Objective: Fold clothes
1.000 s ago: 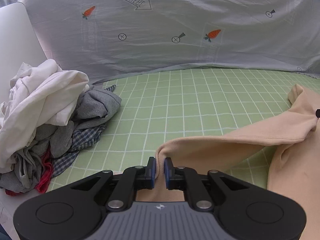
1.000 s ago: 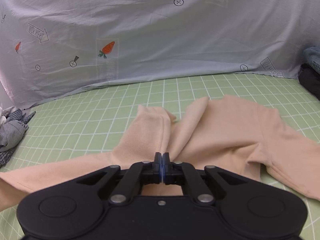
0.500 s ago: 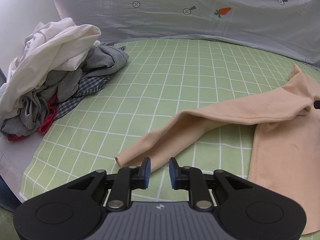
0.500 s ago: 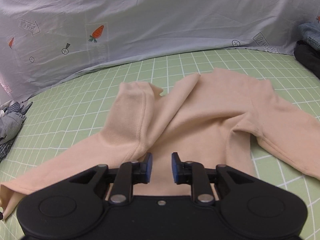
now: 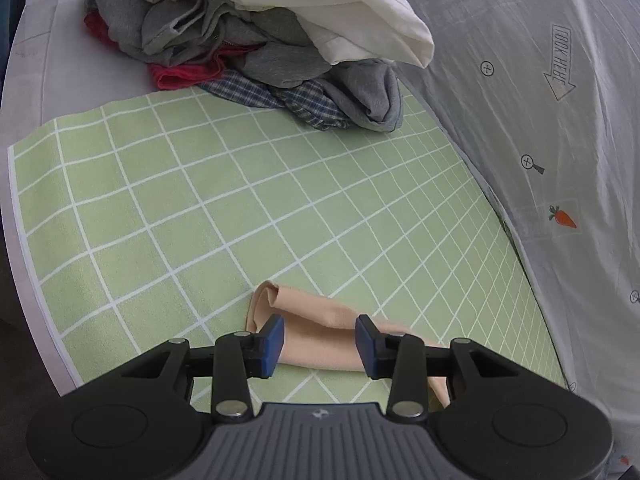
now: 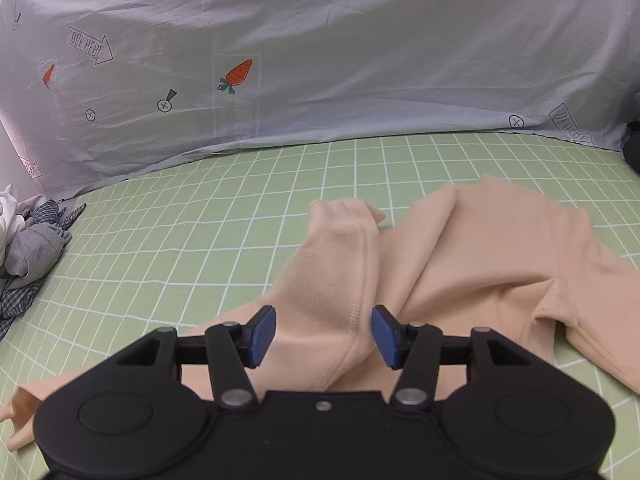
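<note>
1. Now both grippers are wide open and empty; a second ago each was pinched shut on the peach long-sleeve top.
2. Left gripper: jaws spread, sleeve cuff lies loose on the green grid mat between them, released; the view has swung toward the mat's left edge.
3. Right gripper: jaws apart over a raised seamed fold, not gripping.
4. Top lies mid-mat, crumpled, body bunched in ridges, one sleeve stretched toward the left edge, the other toward the right.
5. Pile of unfolded clothes sits at the mat's far-left corner, well apart from the top.
6. Carrot-print grey sheet hangs along the mat's far edge.
</note>
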Demonstrator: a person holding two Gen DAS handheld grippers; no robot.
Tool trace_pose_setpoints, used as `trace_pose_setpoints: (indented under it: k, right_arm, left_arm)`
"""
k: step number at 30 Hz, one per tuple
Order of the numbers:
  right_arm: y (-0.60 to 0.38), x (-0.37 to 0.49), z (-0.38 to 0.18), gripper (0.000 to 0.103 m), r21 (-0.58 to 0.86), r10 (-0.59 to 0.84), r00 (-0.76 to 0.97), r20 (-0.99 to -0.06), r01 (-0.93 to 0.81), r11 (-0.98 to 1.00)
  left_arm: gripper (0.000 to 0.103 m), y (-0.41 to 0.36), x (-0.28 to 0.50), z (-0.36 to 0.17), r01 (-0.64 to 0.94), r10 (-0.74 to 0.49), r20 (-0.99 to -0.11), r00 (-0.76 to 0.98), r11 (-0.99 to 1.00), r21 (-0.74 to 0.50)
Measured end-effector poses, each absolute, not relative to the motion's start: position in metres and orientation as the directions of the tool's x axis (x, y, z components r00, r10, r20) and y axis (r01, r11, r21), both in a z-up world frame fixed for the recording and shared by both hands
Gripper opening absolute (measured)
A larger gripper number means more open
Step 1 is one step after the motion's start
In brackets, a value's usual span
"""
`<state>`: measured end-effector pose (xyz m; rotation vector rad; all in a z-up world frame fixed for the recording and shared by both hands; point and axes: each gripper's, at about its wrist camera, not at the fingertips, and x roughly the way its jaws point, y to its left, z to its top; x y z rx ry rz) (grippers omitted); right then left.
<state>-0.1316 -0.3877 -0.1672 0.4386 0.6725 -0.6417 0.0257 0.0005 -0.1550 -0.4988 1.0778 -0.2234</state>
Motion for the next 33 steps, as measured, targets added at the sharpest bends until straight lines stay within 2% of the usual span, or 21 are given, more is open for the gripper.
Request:
trace_pose_setpoints:
  k: [5, 10, 16, 20, 21, 22, 24, 29, 30, 33]
  right_arm:
    - [-0.389, -0.131, -0.174, 0.055, 0.137, -0.405, 0.569, -0.716, 0.684, 0.717]
    - [-0.392, -0.13, -0.184, 0.055, 0.098, -0.413, 0.527, -0.743, 0.696, 0.711]
    - [-0.392, -0.127, -0.187, 0.055, 0.078, -0.409, 0.516, -0.752, 0.687, 0.723]
    - [-0.392, -0.128, -0.188, 0.054, 0.069, -0.409, 0.521, -0.749, 0.675, 0.734]
    - [-0.393, -0.129, -0.187, 0.054, 0.069, -0.408, 0.523, -0.748, 0.673, 0.736]
    - [-0.393, -0.129, -0.187, 0.054, 0.069, -0.408, 0.524, -0.747, 0.672, 0.738]
    - [-0.393, -0.128, -0.186, 0.054, 0.068, -0.409, 0.524, -0.748, 0.672, 0.737]
    - [-0.393, -0.128, -0.183, 0.054, 0.078, -0.411, 0.532, -0.74, 0.675, 0.734]
    - [-0.393, -0.129, -0.182, 0.054, 0.083, -0.411, 0.536, -0.737, 0.676, 0.733]
    - [-0.391, -0.132, -0.177, 0.053, 0.112, -0.411, 0.56, -0.719, 0.677, 0.727]
  left_arm:
    - [0.043, 0.008, 0.04, -0.167, -0.179, -0.431, -0.793, 0.43, 0.82, -0.543]
    - [0.049, 0.016, 0.055, -0.178, -0.293, -0.455, -0.797, 0.396, 0.76, -0.58]
    - [0.049, 0.022, 0.071, -0.194, -0.402, -0.5, -0.793, 0.347, 0.685, -0.607]
    - [0.047, 0.016, 0.084, -0.204, -0.41, -0.507, -0.816, 0.276, 0.706, -0.577]
    - [0.042, 0.013, 0.086, -0.204, -0.405, -0.5, -0.821, 0.276, 0.714, -0.571]
    - [0.026, 0.011, 0.088, -0.203, -0.411, -0.48, -0.833, 0.274, 0.725, -0.553]
    - [0.003, 0.006, 0.092, -0.202, -0.414, -0.444, -0.854, 0.271, 0.747, -0.52]
    - [0.002, -0.011, 0.098, -0.165, -0.218, -0.42, -0.809, 0.411, 0.816, -0.535]
    - [0.002, -0.012, 0.097, -0.154, -0.174, -0.433, -0.777, 0.456, 0.814, -0.555]
    - [0.002, -0.014, 0.084, -0.107, 0.071, -0.497, -0.579, 0.646, 0.795, -0.603]
